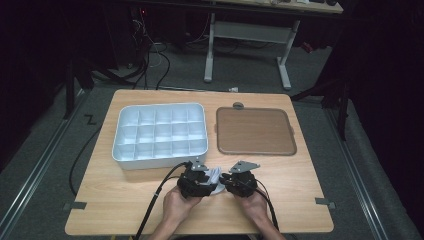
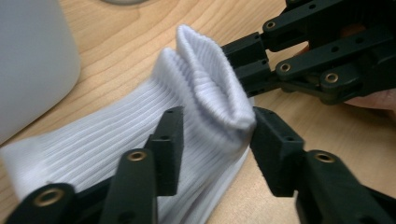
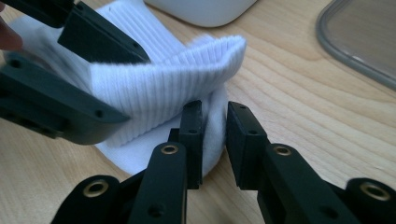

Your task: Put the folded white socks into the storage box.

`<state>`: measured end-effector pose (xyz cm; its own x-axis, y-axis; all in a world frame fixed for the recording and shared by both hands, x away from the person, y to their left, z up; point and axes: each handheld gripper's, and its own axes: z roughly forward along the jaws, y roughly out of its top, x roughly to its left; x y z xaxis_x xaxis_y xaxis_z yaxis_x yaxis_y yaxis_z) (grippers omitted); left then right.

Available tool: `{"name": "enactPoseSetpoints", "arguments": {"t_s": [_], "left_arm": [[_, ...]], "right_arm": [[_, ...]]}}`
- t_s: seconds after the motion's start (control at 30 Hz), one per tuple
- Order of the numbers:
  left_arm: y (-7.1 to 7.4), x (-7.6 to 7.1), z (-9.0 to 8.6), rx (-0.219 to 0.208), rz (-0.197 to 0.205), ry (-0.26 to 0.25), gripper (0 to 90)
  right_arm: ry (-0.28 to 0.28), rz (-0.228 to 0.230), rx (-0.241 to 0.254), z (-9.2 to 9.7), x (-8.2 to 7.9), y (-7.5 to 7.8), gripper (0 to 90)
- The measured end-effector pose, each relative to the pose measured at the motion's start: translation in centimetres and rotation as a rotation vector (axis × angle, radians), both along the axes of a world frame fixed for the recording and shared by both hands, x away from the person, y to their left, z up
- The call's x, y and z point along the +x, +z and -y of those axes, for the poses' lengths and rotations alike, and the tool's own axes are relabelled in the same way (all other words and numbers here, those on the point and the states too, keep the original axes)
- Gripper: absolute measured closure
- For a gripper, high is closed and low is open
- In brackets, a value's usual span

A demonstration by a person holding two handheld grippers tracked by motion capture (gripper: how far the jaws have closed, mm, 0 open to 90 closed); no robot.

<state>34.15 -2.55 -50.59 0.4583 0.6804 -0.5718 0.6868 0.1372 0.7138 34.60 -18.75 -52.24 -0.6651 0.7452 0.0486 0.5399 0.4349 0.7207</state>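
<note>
- Now the white ribbed sock (image 1: 215, 176) lies on the wooden worktop (image 1: 125, 195) at about 6 o'clock, just in front of the white compartment tray (image 1: 159, 132).
- Left tool (image 2: 212, 140): jaws stand fairly wide around the sock's folded cuff, one on each side, not pinching it.
- Right tool (image 3: 215, 135): jaws narrow, with a fold of the sock's edge between them; whether the pads press it I cannot tell.
- Brown lid (image 1: 255, 131) rests at 1 o'clock, beside the tray.
</note>
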Motion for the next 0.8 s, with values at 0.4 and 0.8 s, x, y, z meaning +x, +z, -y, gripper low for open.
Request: {"name": "enactPoseSetpoints", "arguments": {"t_s": [0.4,0.8], "left_arm": [[2.4,-1.0,-2.8,-0.095,0.050,0.029,49.2],[1.6,-1.6,-7.0,-0.047,0.064,0.141,47.9]], "right_arm": [[-0.008,0.045,0.038,1.1,-1.2,2.0,77.9],[0.072,0.079,0.021,-0.5,-2.2,3.9,76.3]]}}
